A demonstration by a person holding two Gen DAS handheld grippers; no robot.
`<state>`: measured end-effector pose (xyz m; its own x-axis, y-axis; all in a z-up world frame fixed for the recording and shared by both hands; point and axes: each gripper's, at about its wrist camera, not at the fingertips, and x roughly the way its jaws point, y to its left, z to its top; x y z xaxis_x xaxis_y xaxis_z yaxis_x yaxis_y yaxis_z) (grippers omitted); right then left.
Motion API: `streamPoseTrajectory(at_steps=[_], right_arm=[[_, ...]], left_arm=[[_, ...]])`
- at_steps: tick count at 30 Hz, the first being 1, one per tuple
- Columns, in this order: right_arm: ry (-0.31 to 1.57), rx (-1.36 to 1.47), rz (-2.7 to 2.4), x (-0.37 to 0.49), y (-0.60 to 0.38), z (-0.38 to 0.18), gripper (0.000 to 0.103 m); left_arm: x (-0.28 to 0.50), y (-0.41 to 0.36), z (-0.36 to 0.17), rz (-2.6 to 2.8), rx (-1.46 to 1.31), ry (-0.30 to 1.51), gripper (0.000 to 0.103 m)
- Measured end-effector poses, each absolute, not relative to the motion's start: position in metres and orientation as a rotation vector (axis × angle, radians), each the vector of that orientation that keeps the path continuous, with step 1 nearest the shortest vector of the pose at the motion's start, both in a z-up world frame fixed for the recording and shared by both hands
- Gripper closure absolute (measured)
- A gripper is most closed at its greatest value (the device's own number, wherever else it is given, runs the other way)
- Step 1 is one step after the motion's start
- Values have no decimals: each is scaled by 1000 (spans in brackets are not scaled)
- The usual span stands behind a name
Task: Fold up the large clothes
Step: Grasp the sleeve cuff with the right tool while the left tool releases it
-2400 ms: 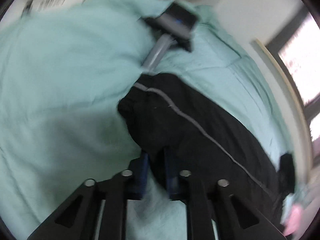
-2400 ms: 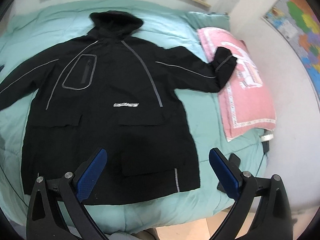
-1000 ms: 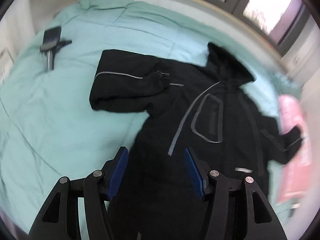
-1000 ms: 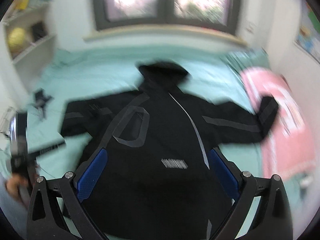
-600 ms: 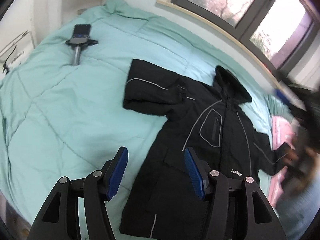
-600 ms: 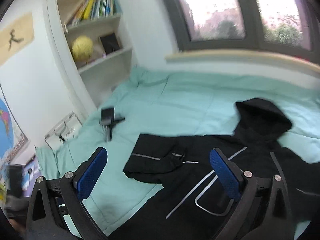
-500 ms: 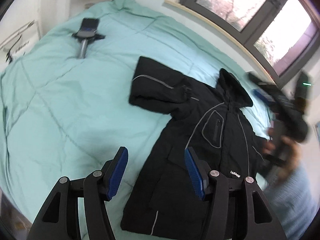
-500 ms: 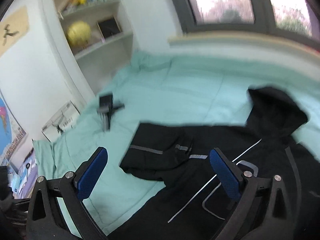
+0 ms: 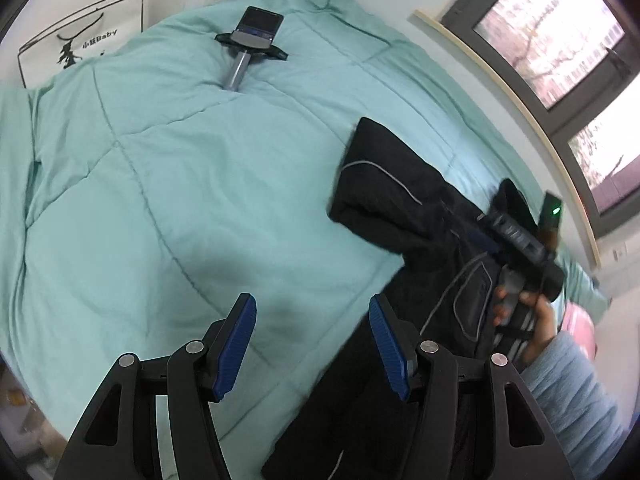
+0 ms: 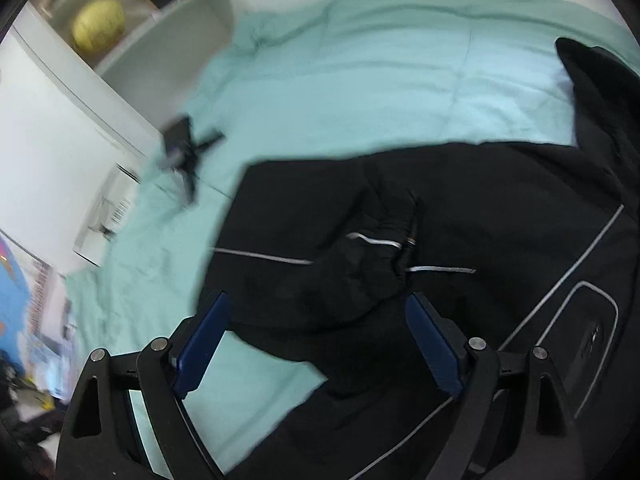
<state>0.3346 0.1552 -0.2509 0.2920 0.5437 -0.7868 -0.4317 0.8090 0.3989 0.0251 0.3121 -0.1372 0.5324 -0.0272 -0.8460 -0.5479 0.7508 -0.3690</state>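
Poster [image 9: 80,46] leaning at the wall beside the bed: it is showing "小孩Baby" in small black print, though the first characters are coming through unclearly, beside a large brush-drawn character too loose to read.
Black jacket [image 10: 460,240]: no lettering is showing legibly on it.
Phone on its stand [image 9: 256,30]: its screen is showing nothing readable.

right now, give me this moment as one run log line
task: fold black jacket | left sleeve: folded in | left gripper: open, empty | right gripper: open, closing, over sleeve
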Motion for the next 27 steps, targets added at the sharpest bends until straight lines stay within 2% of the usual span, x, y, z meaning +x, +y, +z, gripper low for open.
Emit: streamPoseTrajectory(at_steps=[8,9,10,11,12,15,22,27], right_arm=[[1096,128,690,357,167,-300,12],[1084,119,694,359,169,-302,16],[1069,119,700,360,171,-303,22],[1063,127,711,360,172,-304,43],[1074,127,718,361,174,-307,59],[1103,144,721,361,175,-308,73],[1071,384,672,349,123,-272,79],[973,354,586,327,63,-221,80]], left_arm=[[71,302,-164,353,-681,1033,43],[75,301,-167,349,-678,1042,43],[81,299,-171,356,-669,1061,43],[83,297,-172,360,-664,1065,43],[84,295,-173,360,-660,1066,43],[87,290,-173,354,-652,1072,43],[85,286,-173,344,-639,1082,43],[82,283,-167,319,-615,1077,43]])
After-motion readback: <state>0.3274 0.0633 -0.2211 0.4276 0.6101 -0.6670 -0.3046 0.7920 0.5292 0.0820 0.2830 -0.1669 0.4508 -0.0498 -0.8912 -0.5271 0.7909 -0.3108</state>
